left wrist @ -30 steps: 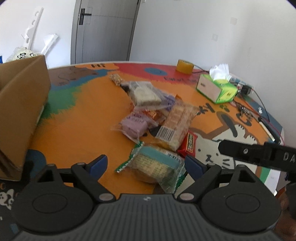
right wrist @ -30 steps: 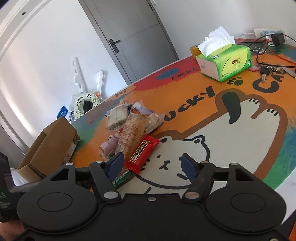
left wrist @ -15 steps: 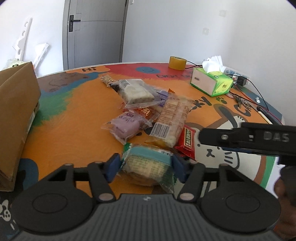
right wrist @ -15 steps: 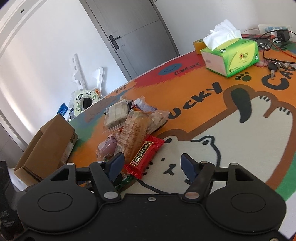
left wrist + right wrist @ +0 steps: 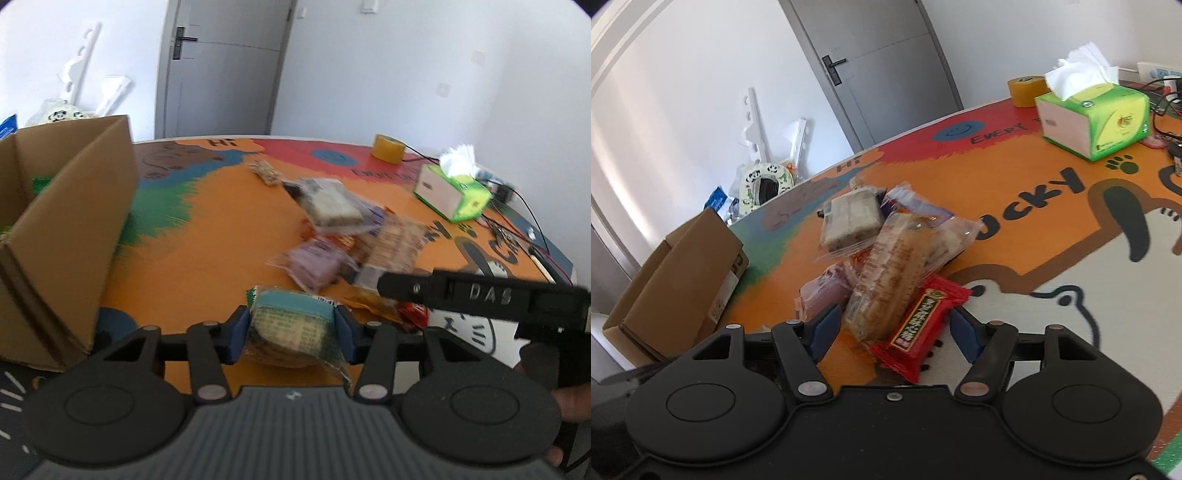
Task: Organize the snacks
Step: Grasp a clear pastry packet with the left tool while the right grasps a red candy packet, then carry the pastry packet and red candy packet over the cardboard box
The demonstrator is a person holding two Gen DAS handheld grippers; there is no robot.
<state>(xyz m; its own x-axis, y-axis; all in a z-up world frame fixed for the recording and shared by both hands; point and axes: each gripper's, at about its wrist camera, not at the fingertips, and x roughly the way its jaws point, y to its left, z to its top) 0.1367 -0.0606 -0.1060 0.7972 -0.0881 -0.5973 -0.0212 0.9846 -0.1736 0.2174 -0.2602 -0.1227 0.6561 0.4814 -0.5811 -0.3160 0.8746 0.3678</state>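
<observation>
To the left of our left gripper (image 5: 291,334) stands the open cardboard box (image 5: 70,221), the largest thing in reach and, we judge, where the snacks are meant to go. Ahead of both tools lies the heap of wrapped snacks: a long clear-wrapped biscuit pack (image 5: 890,280) leaning into the right gripper's span, a pale cake slab (image 5: 851,218) beyond it, a purple packet (image 5: 822,291) to its left. Our left gripper's jaws are closing on the teal-banded cake packet (image 5: 291,325), pads already pressing both of its sides. It looks light and soft, with crinkly, slippery film, so we hold it across the firm middle rather than by the loose sealed ends, and gently, since it would crush. Our right gripper (image 5: 892,330) stands half wide, jaws closing, pads touching nothing yet; the small red snack bar (image 5: 919,328) lies between them, flat, light and slick, best taken across its narrow width.
</observation>
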